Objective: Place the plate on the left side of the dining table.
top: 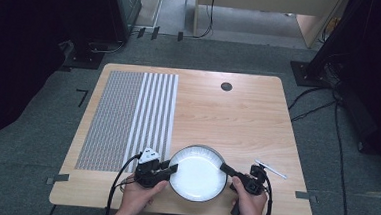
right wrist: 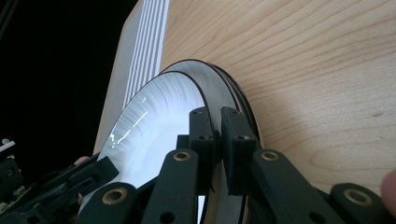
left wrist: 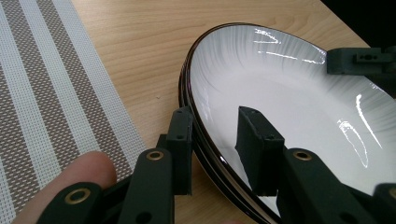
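Note:
A stack of white plates [top: 197,174] with dark rims sits near the table's front edge. My right gripper [top: 225,168] is shut on the right rim of the top plate [right wrist: 154,116], both pads [right wrist: 236,140] pinching it; that edge stands raised off the lower plates [right wrist: 219,84]. My left gripper [top: 172,169] straddles the left rim. In the left gripper view, one jaw is outside the rim and the other over the plate's white inside [left wrist: 289,93], with a gap left between them, so the left gripper [left wrist: 217,140] is open. The right gripper's jaw [left wrist: 359,60] shows at the far rim.
A grey and white striped placemat [top: 127,118] covers the table's left part, close to the left hand. A white pen [top: 271,169] lies right of the right gripper. A dark round grommet [top: 226,86] is set at the back. Bare wood [top: 238,120] lies behind the plates.

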Available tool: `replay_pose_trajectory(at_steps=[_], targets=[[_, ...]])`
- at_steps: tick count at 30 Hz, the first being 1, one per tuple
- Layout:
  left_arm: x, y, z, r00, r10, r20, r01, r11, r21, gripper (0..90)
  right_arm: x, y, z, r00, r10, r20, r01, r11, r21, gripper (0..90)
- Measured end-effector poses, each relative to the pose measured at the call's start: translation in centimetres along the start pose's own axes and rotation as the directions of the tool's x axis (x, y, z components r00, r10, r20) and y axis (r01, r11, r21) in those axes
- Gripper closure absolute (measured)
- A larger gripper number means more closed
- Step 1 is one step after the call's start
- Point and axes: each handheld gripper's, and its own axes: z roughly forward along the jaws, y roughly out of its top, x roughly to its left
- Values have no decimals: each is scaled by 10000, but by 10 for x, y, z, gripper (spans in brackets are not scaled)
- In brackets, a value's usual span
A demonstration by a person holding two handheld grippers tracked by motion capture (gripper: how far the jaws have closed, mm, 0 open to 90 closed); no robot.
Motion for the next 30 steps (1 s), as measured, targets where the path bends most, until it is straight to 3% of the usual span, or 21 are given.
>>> replay_pose_trajectory(at_steps=[9,13,20,30], targets=[[0,1,-4,9996,-84,-275,80,9998,-163,677,3,-5,3,9993,166,-341,-160,9997,199,848],[5,3,-7,9993,-244,-276,238,9995,-215,677,2,-11,8,9977,483,-466,-469,9985,297,847],[5,4,-10,9992,-281,-296,272,9992,-286,684,7,-14,7,9979,303,-573,-307,9995,-61,845],[6,6,-14,9980,-349,-523,324,9983,-487,725,14,-14,8,9978,230,-622,-239,9996,-124,844]])
